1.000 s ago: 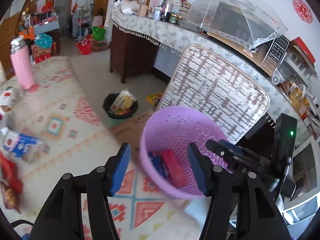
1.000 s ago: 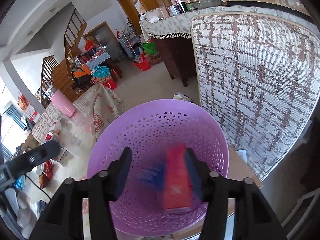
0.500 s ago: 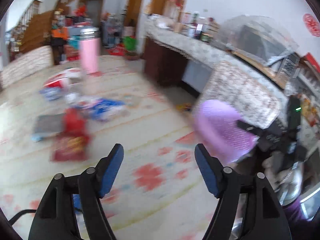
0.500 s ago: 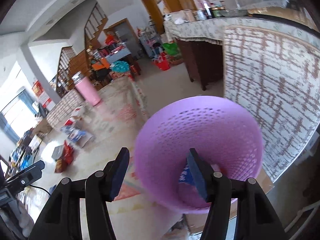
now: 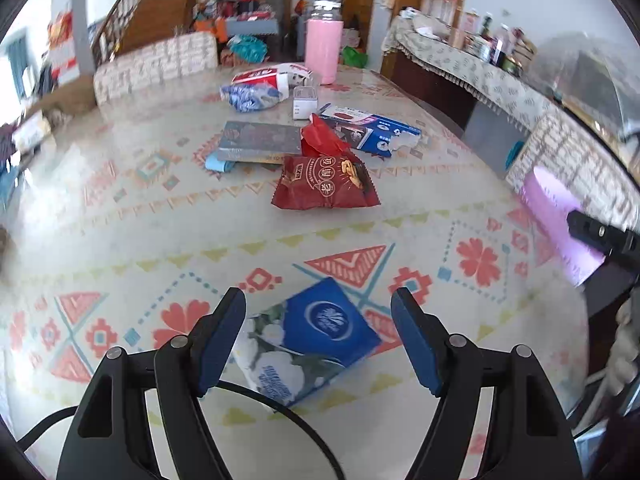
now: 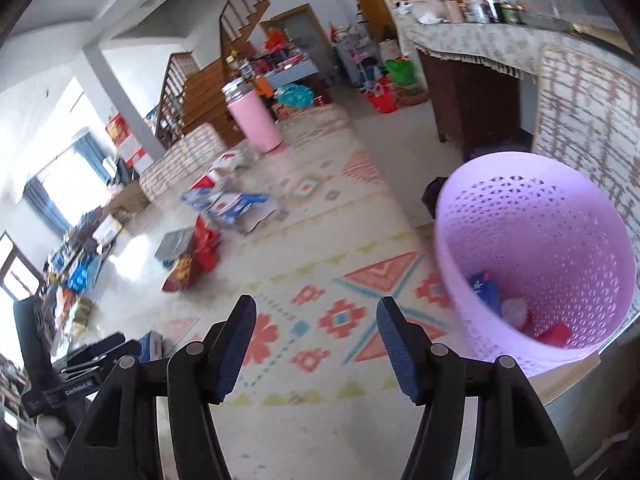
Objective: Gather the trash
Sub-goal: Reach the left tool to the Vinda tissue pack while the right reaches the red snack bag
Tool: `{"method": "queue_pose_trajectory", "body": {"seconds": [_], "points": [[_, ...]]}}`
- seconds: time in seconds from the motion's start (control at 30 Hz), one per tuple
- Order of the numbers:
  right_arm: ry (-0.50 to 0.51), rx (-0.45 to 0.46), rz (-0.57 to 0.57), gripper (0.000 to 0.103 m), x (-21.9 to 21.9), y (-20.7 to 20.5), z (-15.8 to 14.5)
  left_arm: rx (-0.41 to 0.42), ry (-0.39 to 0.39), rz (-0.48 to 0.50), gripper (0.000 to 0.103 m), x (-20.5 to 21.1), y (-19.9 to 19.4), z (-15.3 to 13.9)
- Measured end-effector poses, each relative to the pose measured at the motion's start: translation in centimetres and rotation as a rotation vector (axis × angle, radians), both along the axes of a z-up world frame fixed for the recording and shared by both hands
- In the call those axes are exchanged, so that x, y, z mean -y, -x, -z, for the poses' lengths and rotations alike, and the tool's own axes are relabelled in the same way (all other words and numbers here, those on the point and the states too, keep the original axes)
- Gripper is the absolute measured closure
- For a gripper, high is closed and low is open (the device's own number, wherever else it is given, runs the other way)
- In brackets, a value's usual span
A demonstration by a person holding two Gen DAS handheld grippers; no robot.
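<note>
You've swung your left gripper [image 5: 318,334] from the purple basket [image 6: 536,256] to straddle the blue tissue pack [image 5: 310,340], jaws apart; right gripper [image 6: 316,340], empty and apart, waits beside the basket.

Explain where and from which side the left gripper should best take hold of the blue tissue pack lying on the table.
The tissue pack lies flat, slightly skewed, between the open fingers of the left gripper. Probably best: come straight down from above and close across its two long edges, near the middle. It looks soft, so a mid-body pinch should hold; the ends would likely crumple.
</note>
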State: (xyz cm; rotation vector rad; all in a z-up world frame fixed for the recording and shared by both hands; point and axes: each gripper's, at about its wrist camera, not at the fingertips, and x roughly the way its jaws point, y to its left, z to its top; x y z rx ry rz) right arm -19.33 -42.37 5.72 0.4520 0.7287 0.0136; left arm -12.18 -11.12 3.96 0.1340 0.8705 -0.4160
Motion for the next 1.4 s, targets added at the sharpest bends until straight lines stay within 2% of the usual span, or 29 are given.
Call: {"method": "queue_pose_trajectory", "body": {"seconds": [0.13,0.2,0.27,0.4,0.47,0.5,0.6,0.67,0.83,0.9,0.97,1.2,1.4], "points": [[0.032,-0.018,-0.033,0.034,-1.7,-0.1,0.1,0.011,-0.062,0.121,0.029,-0.2,0.4,-0.2],[0.043,-0.027,-0.044,0.034,-2.2,-0.2,0.2,0.000,-0.035,0.175,0.029,-1.4,0.7,-1.3],[0.051,-0.031,-0.053,0.034,-2.7,-0.1,0.3,-0.005,0.004,0.188,0.029,-3.0,1.0,-2.4],[0.047,-0.032,-0.075,0.033,-3.7,-0.6,0.6,0.048,0.023,0.088,0.028,-9.1,2.1,-6.2],[0.040,-0.030,-0.092,0.032,-4.3,-1.0,0.7,0.091,-0.027,-0.006,0.025,-12.4,3.0,-8.0],[0.037,-0.030,-0.105,0.032,-4.7,-1.3,0.8,0.126,-0.082,-0.064,0.021,-14.1,3.8,-8.9],[0.024,-0.032,-0.163,0.032,-6.6,-2.7,1.1,0.161,-0.179,-0.100,0.015,-15.8,5.1,-9.9],[0.016,-0.036,-0.201,0.032,-8.0,-3.4,1.3,0.142,-0.178,-0.043,0.015,-15.3,5.3,-9.7],[-0.020,-0.037,-0.248,0.032,-10.4,-4.0,1.5,0.107,-0.058,0.176,0.015,-11.1,4.0,-7.4],[-0.026,-0.041,-0.250,0.032,-10.7,-3.6,1.4,0.052,-0.005,0.281,0.015,-8.8,2.4,-5.8],[-0.011,-0.042,-0.236,0.032,-10.5,-3.0,1.2,0.004,0.010,0.359,0.015,-6.6,1.2,-4.2],[0.016,-0.056,-0.154,0.030,-8.4,-1.7,1.1,-0.100,0.054,0.490,0.015,-3.1,-1.8,-1.1],[0.022,-0.080,-0.168,0.030,-8.9,-2.8,1.4,-0.103,0.022,0.532,0.015,-2.0,-0.6,0.4]]}}
